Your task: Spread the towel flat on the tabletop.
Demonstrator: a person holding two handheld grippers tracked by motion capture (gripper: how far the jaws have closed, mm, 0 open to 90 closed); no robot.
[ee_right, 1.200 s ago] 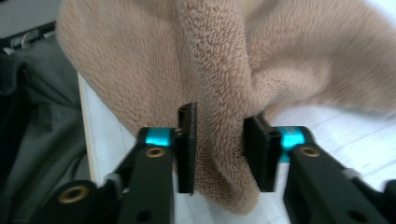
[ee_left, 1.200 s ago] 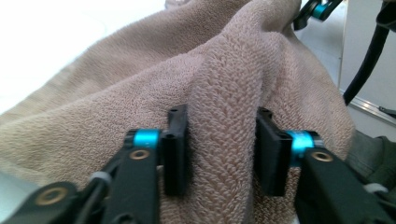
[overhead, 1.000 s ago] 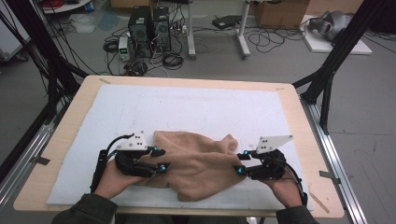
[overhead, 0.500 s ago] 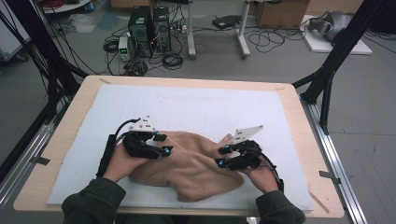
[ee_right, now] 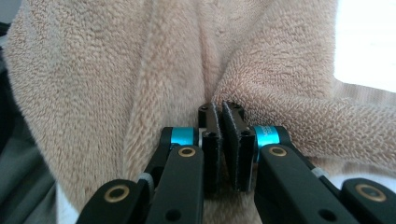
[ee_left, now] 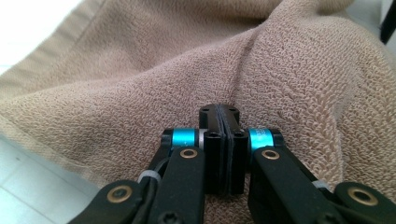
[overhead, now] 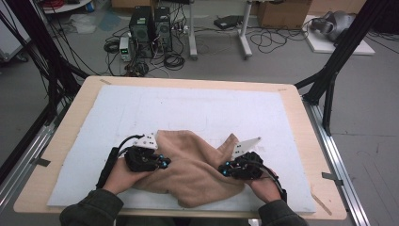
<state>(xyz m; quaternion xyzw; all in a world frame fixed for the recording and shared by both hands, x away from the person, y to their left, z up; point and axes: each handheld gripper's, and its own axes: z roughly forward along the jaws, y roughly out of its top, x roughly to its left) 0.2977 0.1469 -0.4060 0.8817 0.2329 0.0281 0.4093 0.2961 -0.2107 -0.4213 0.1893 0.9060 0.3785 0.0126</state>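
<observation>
Towel [overhead: 197, 167]: tan terry cloth, bunched and creased, lying on the near middle of the white mat, its near edge close to the mat's front border.
Table [overhead: 75, 115]: pale wood top; the white mat [overhead: 197, 110] covers most of it, bare beyond the towel.
Floor behind: computer towers [overhead: 150, 23], coiled cables [overhead: 174, 59] and a cardboard box [overhead: 282, 12], all well apart from the work.
Left gripper [ee_left: 225, 128]: at the towel's left side, jaws pressed together with a fold of towel between them.
Right gripper [ee_right: 225, 135]: at the towel's right side, jaws nearly together, pinching a ridge of towel.
Obstruction: both hands and grippers cover the towel's side edges.
</observation>
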